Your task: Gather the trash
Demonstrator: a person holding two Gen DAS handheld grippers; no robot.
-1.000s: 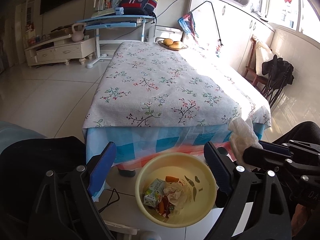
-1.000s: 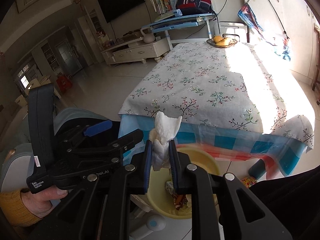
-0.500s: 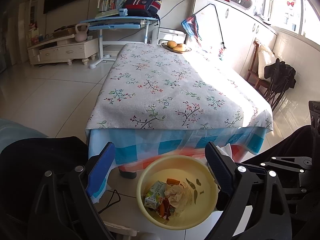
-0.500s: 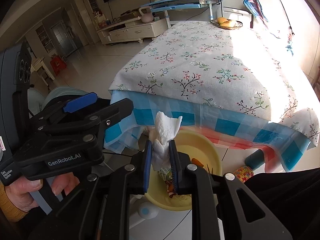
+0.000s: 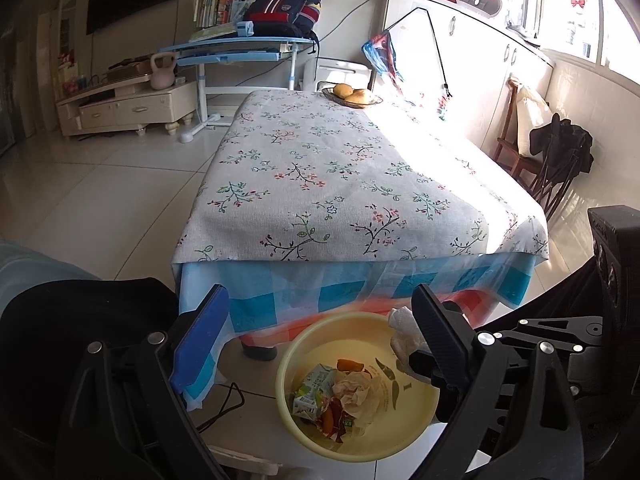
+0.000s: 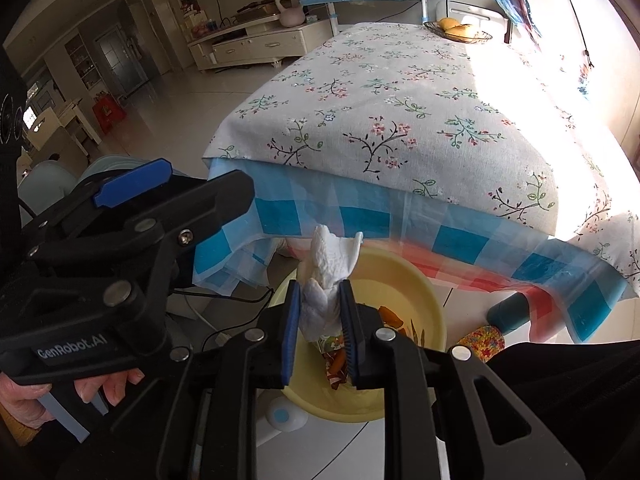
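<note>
Right gripper [image 6: 319,320] pinches a crumpled white tissue [image 6: 328,276] between its pads; jaws have just eased apart slightly, tissue still gripped. It hangs directly over the yellow basin [image 6: 404,276]. Left gripper [image 5: 320,340] jaws stand wide, nothing between them, also above the basin [image 5: 384,322]. "GenRobot.AI" reads on the left gripper's body in the right wrist view. In the basin: green-white carton [image 5: 314,390], crumpled paper [image 5: 356,394], orange scraps [image 5: 350,365]. Beyond the basin: table with floral cloth [image 5: 332,184] over a blue check cloth [image 5: 336,288]. Far end of table: fruit bowl [image 5: 352,96].
</note>
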